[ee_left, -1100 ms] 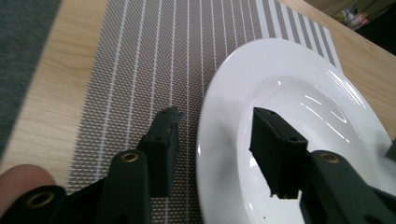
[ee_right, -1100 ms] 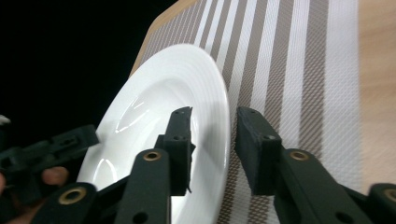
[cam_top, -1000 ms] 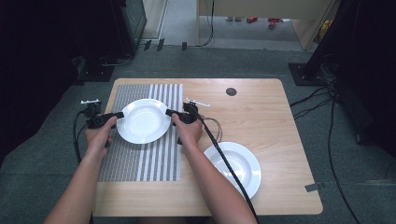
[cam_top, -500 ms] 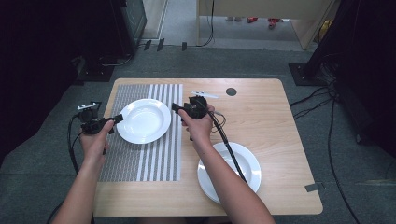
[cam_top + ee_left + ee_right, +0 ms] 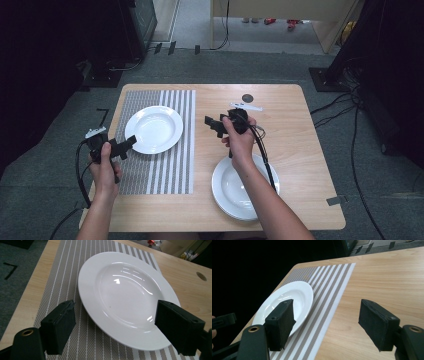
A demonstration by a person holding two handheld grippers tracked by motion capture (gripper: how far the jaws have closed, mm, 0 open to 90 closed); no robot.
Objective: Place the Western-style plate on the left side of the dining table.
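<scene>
A white plate [image 5: 153, 129] lies on the striped placemat [image 5: 170, 170] at the table's left. My left gripper [image 5: 126, 145] hovers just off the plate's near-left rim. Its jaws have just been opening and stand open with nothing held. In the left gripper view the plate [image 5: 125, 295] lies past the spread jaws of the left gripper [image 5: 117, 325]. My right gripper [image 5: 214, 126] is raised to the right of the mat. Its jaws have just been opening and grip nothing. In the right gripper view the plate [image 5: 294, 297] sits beyond the right gripper [image 5: 329, 322].
A second white plate [image 5: 240, 187] lies on the bare wood at the near right, partly under my right forearm. A dark round hole [image 5: 247, 98] marks the far tabletop [image 5: 300, 150]. Cables trail from both grippers. Grey floor surrounds the table.
Both grippers were at the plate's opposite rims with jaws closer together. Both have let go and drawn back, the left toward the near left, the right rightward and upward. The plate stays on the mat.
</scene>
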